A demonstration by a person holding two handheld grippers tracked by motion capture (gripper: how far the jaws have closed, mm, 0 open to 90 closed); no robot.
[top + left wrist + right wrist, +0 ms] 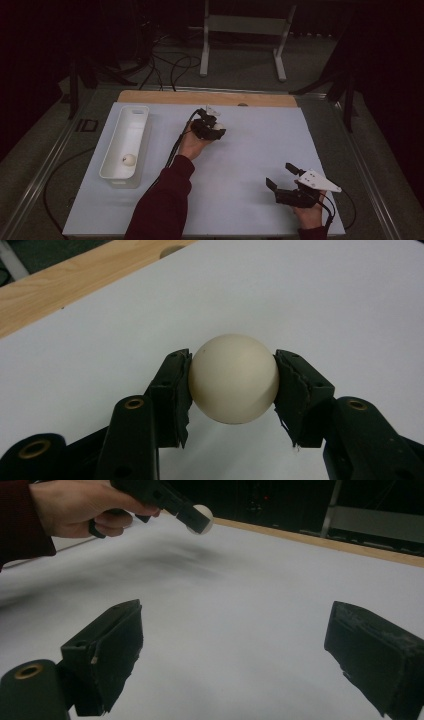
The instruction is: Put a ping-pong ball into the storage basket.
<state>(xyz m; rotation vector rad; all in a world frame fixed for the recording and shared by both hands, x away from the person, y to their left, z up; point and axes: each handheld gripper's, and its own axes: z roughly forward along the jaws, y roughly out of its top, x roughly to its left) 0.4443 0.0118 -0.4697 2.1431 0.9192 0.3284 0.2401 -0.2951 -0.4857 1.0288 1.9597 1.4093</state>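
Note:
A cream-white ball (pixel 234 379) sits squeezed between the two black pads of my left gripper (pixel 233 371), lifted off the white table sheet (pixel 325 300). From above, the left gripper (pixel 212 126) hovers over the middle back of the sheet with the ball (pixel 218 126) at its tip. The right gripper view shows that same ball (pixel 202 516) in the air, held by the other hand's gripper (pixel 192 515). My right gripper (pixel 280 175) rests at the front right, its jaws wide apart. Nothing lies between the right gripper (pixel 235 640) jaws.
A long white bin (pixel 111 145) lies along the sheet's left side with another white ball (pixel 129 159) in its near end. A wooden strip (pixel 205 98) borders the sheet at the back. Cables and a white stand (pixel 245 30) are on the floor beyond.

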